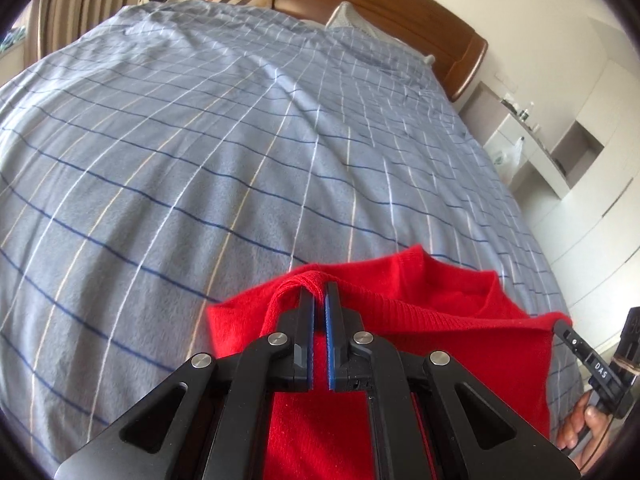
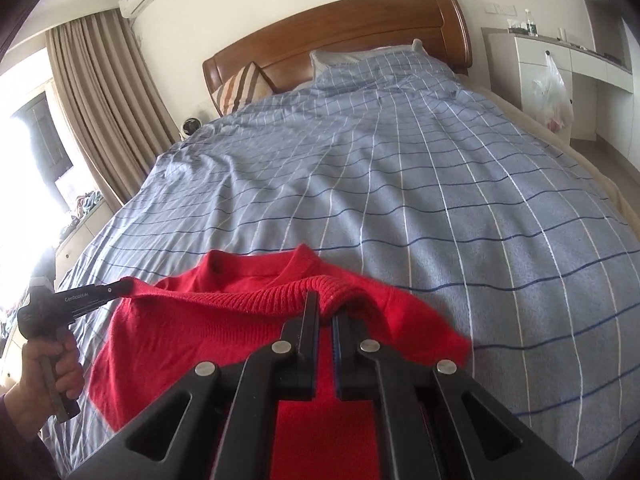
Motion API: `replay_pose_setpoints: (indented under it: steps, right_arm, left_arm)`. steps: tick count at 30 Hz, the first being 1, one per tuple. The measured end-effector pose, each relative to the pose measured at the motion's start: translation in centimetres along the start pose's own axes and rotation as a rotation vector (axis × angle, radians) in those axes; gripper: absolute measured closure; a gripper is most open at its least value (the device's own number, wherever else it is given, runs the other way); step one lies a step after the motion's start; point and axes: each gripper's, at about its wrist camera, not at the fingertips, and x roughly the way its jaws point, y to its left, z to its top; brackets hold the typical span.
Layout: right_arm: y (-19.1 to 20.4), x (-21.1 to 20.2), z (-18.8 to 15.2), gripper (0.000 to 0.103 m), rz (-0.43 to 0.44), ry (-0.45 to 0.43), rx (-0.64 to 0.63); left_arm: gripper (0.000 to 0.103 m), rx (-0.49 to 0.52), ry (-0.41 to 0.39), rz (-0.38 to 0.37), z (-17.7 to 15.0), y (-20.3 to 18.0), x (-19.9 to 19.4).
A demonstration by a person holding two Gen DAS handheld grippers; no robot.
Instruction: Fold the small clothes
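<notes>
A red knit sweater (image 1: 460, 332) hangs between my two grippers over the near end of the bed; it also shows in the right wrist view (image 2: 224, 320). My left gripper (image 1: 319, 292) is shut on its ribbed edge at the left corner. My right gripper (image 2: 325, 304) is shut on the same ribbed edge at the right corner. The right gripper shows at the far right of the left wrist view (image 1: 560, 326), and the left gripper at the far left of the right wrist view (image 2: 128, 284). The sweater's lower part is hidden under my grippers.
The bed is covered by a blue-grey checked quilt (image 1: 240, 152), also in the right wrist view (image 2: 420, 184). A wooden headboard (image 2: 340, 36) and pillows stand at the far end. White cabinets (image 2: 560, 60) with a hanging plastic bag are to the right, curtains (image 2: 100, 100) to the left.
</notes>
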Motion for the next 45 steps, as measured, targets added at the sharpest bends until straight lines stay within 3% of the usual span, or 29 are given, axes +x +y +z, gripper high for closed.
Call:
replay_pose_setpoints:
  steps: [3, 5, 6, 9, 10, 15, 20, 22, 25, 29, 30, 33, 39, 45]
  right_arm:
    - [-1.5, 2.4, 0.1, 0.098, 0.005, 0.027, 0.054]
    - [-2.5, 3.8, 0.3, 0.098, 0.014, 0.056, 0.099]
    - [-2.9, 4.3, 0.2, 0.089, 0.001, 0.072, 0.124]
    - [-4.4, 4.2, 0.0, 0.062, -0.005, 0.074, 0.185]
    - [-4.7, 3.6, 0.0, 0.061, -0.015, 0.058, 0.187]
    - [-3.2, -0.3, 0.2, 0.061, -0.035, 0.023, 0.066]
    - [2.1, -4.1, -3.8, 0.061, 0.096, 0.081, -0.157]
    - [3.5, -4.6, -6.7, 0.061, 0.121, 0.140, -0.237]
    - [2.5, -4.1, -11.1, 0.063, 0.005, 0.227, -0.311]
    - [-0.1, -6.1, -12.5, 0.067, -0.056, 0.193, -0.270]
    - [-0.4, -6.4, -12.4, 0.064, -0.099, 0.199, -0.260]
    - [-0.8, -8.3, -12.5, 0.064, -0.101, 0.172, -0.224]
    - [-0.3, -12.2, -15.1, 0.061, -0.079, 0.104, -0.187]
    - [0.5, -14.7, -18.8, 0.059, -0.070, 0.053, -0.139]
  left_arm:
    - [0.099, 0.006, 0.022, 0.029, 0.3, -0.1, 2.0]
    - [0.091, -0.009, 0.039, 0.046, 0.5, 0.1, 2.9]
    - [0.084, -0.028, 0.051, 0.045, 0.6, 0.4, 3.2]
    - [0.021, -0.082, 0.027, 0.066, 0.9, 1.2, 2.3]
    - [0.018, -0.090, -0.012, 0.074, 1.0, 1.4, 1.4]
    - [0.017, -0.037, -0.076, 0.058, 0.3, 1.2, -2.8]
    - [0.017, 0.162, -0.054, 0.004, -5.4, -1.9, -5.3]
    - [0.017, 0.263, -0.017, 0.057, -8.1, -2.7, -5.2]
    - [0.017, 0.290, 0.052, 0.169, -10.5, -1.3, -4.5]
    - [0.017, 0.228, 0.041, 0.240, -10.8, 1.1, -5.9]
    - [0.018, 0.219, 0.040, 0.251, -10.8, 1.3, -6.4]
    - [0.019, 0.199, 0.019, 0.248, -11.5, 1.3, -8.7]
    - [0.011, 0.269, -0.048, 0.251, -16.2, -0.2, -13.5]
    - [0.008, 0.275, -0.058, 0.263, -20.9, -0.9, -15.1]
